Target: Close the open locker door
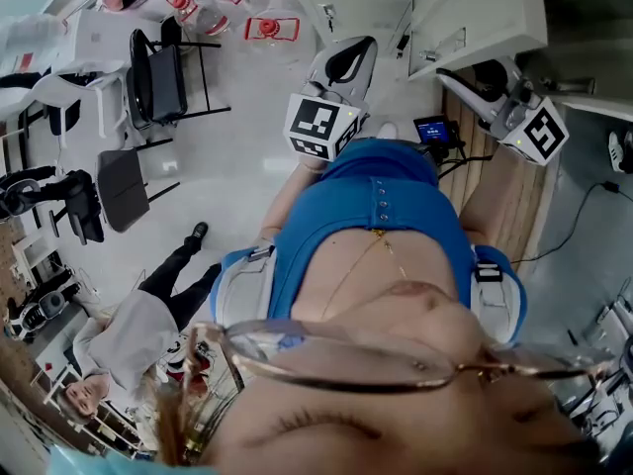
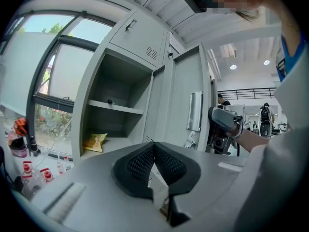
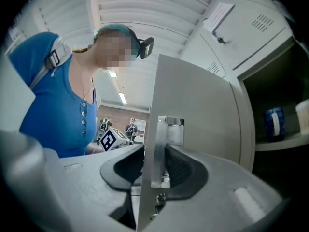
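Right gripper (image 3: 155, 153) clamped on door (image 3: 203, 105) edge at handle (image 3: 174, 132); left gripper (image 2: 154, 146) clenched, empty, locker (image 2: 94, 100) at 11 o'clock.

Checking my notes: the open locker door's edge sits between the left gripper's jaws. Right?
No: the edge of the locker door sits between the jaws of the right gripper, as the right gripper view shows. The left gripper has its jaws together and empty.

Open locker door (image 2: 186, 95) stands between the two claws, its edge filling the gap of the right claw (image 3: 155, 161); ahead of the left claw (image 2: 154, 146), the compartment (image 2: 120, 81) lies clear above its shelf (image 2: 116, 108); a yellow packet (image 2: 95, 141) occupies the bottom.
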The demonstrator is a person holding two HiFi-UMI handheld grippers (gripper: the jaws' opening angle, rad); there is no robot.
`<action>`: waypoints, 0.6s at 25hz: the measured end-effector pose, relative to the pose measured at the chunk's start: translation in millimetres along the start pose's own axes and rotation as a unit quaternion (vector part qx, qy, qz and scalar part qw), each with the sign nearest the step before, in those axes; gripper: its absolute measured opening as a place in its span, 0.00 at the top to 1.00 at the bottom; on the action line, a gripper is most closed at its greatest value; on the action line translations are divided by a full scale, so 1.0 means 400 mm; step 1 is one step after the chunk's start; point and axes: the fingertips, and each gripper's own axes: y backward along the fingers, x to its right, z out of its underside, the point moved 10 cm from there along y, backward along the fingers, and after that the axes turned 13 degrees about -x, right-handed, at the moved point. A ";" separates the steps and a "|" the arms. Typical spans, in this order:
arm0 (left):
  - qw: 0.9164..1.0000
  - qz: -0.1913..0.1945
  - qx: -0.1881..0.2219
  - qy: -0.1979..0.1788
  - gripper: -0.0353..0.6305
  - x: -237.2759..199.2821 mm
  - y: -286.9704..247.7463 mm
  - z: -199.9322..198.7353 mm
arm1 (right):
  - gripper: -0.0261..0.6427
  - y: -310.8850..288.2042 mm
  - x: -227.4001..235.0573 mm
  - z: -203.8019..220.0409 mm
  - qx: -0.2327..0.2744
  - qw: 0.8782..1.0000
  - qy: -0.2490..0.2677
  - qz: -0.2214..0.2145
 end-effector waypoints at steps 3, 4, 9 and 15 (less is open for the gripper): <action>1.000 -0.007 0.001 0.004 0.95 -0.025 0.013 0.008 | 0.77 -0.048 -0.008 -0.005 -0.005 1.000 -0.014 -0.009; 1.000 -0.010 0.001 0.005 0.95 -0.033 0.016 0.010 | 0.77 -0.064 -0.010 -0.006 -0.003 1.000 -0.016 -0.010; 1.000 -0.023 0.005 0.009 0.95 -0.075 0.027 0.026 | 0.78 -0.133 -0.016 -0.002 -0.008 1.000 -0.012 0.006; 0.999 -0.033 0.006 0.016 0.95 -0.118 0.047 0.031 | 0.78 -0.209 -0.023 -0.013 -0.004 0.999 -0.008 0.044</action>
